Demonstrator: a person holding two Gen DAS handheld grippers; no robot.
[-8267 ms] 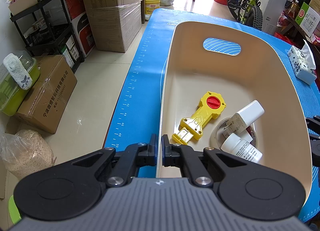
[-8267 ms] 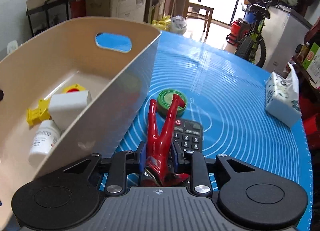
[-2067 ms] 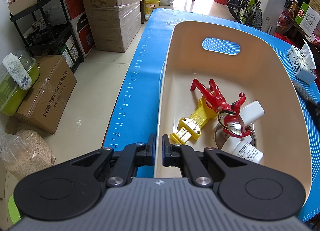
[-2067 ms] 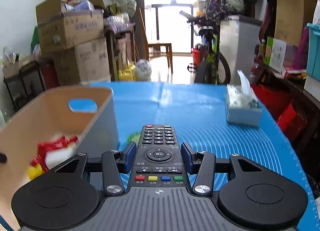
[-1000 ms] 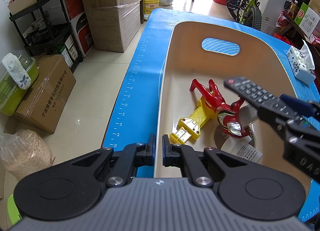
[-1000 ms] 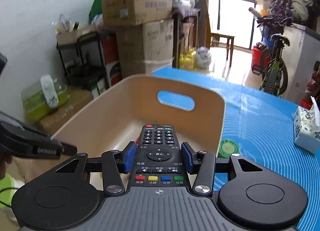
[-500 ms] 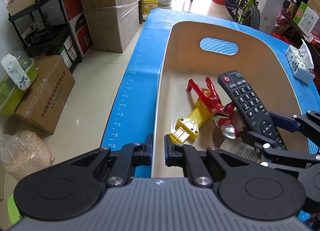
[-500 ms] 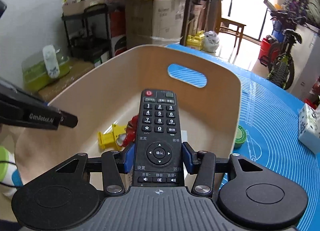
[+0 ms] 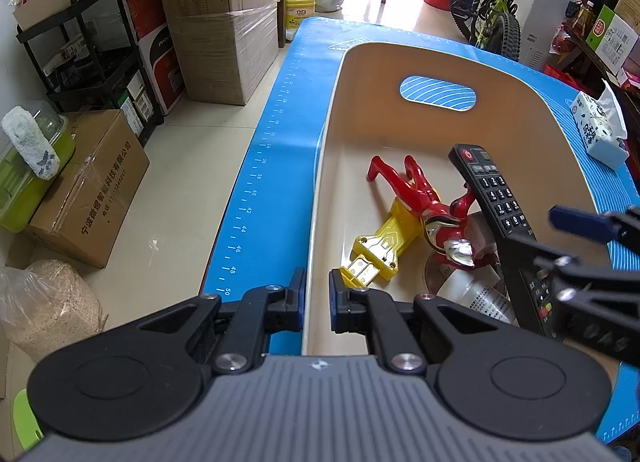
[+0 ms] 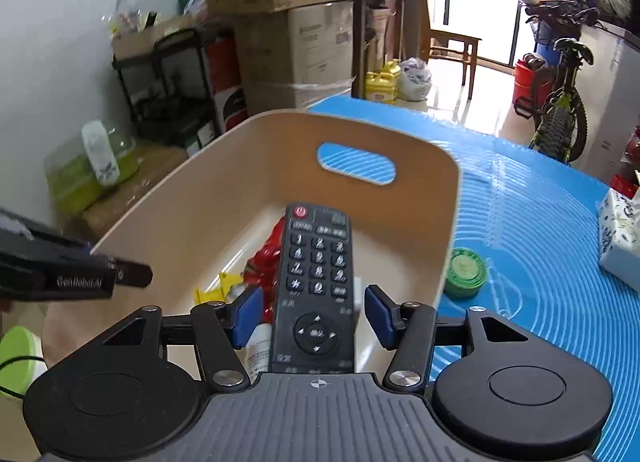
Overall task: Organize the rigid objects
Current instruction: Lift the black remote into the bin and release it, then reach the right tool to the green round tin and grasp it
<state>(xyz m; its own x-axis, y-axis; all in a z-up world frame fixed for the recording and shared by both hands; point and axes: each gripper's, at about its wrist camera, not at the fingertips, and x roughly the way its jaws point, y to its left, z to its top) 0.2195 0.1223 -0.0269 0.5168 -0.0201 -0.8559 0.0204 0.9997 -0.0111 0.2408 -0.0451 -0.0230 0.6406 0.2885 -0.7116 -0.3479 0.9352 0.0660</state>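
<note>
Beige bin: a smooth beige plastic bin with an oval handle cut-out (image 9: 560,149) fills the centre of the left wrist view, standing on a blue ringed mat (image 10: 532,221); it serves as the collecting place for the hard items.
Left gripper: the left gripper (image 9: 317,298) sits at the bottom centre of its own view, jaws nearly together, one on each side of the bin's near rim, gripping it, probably to steady the bin.
Right gripper: the right gripper (image 10: 311,316) has its blue pads spread clear of the remote on both sides, holding nothing.
Remote: the long black button remote control (image 10: 316,282) lies tilted inside the bin, red power button toward the far wall, leaning over the toys; released, by my reading.
Already inside: a red and silver hero figure (image 9: 428,205) lies across a yellow toy key (image 9: 380,242), with a white labelled bottle (image 9: 476,296) lower right.
Left outside: a round green lid (image 10: 466,272) rests on the mat just beside the bin's right wall, likely the next pick.
Hard to make out: the remote's lower end is cut off behind the right gripper body; the remote's labels are blurred; what props the remote up is hidden beneath it.
</note>
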